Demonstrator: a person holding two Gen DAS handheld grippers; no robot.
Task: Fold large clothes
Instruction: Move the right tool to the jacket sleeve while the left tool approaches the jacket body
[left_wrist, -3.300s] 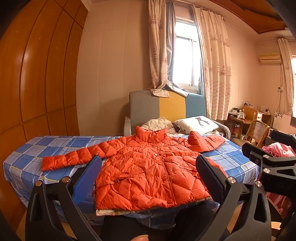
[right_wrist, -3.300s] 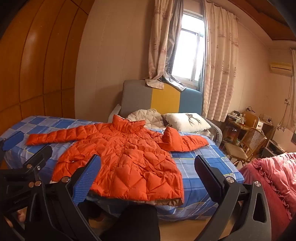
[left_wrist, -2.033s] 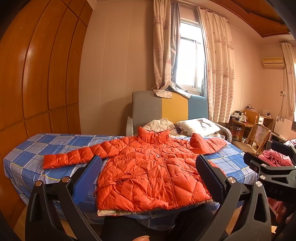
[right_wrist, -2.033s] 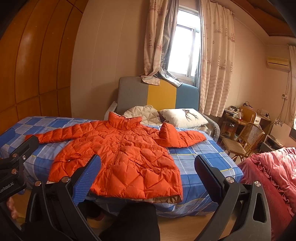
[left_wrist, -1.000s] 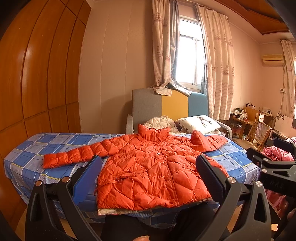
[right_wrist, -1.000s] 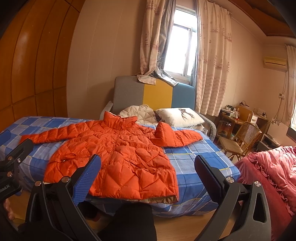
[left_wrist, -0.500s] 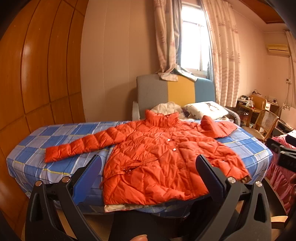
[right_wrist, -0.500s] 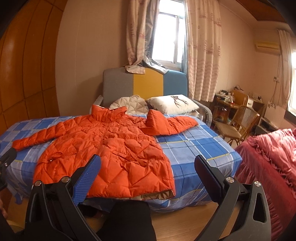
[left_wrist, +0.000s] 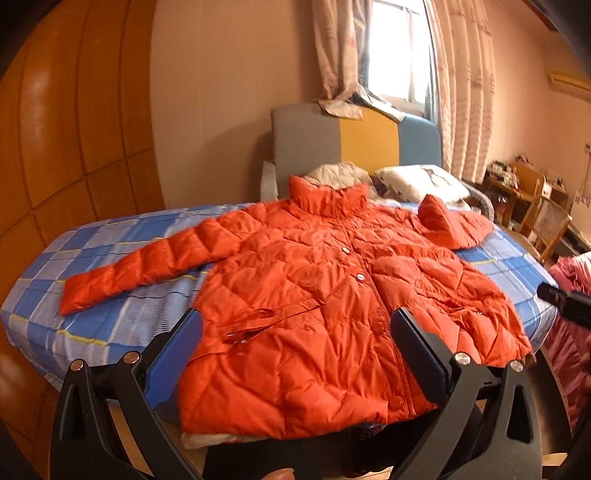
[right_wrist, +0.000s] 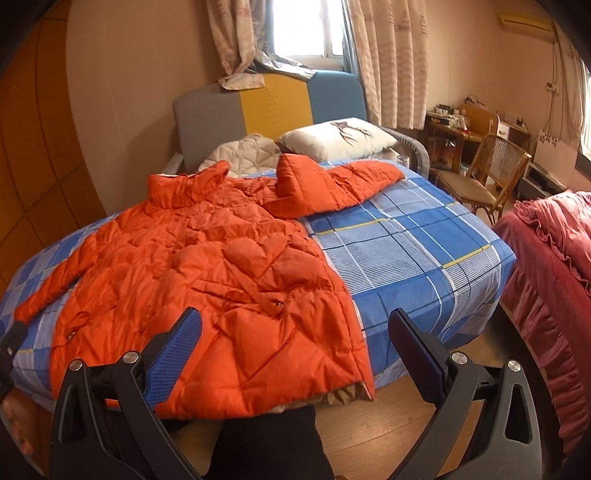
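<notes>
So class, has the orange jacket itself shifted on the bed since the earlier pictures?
No. The orange jacket lies as before, collar toward the headboard, hem over the bed edge; only the cameras moved closer.

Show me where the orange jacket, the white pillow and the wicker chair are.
orange jacket (left_wrist: 314, 288), left wrist view, on the buttoned front panel.
white pillow (right_wrist: 332, 138), right wrist view, on its top face.
wicker chair (right_wrist: 502, 157), right wrist view, on the woven backrest.

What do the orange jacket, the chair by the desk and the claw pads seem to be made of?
Orange jacket: likely padded synthetic shell, going by its slight sheen and puffy quilted stitching.
Chair: apparently cane or rattan on a wooden frame; woven mesh back.
Claw pads: probably blue rubber or plastic, matte, with a fine grid texture.
</notes>
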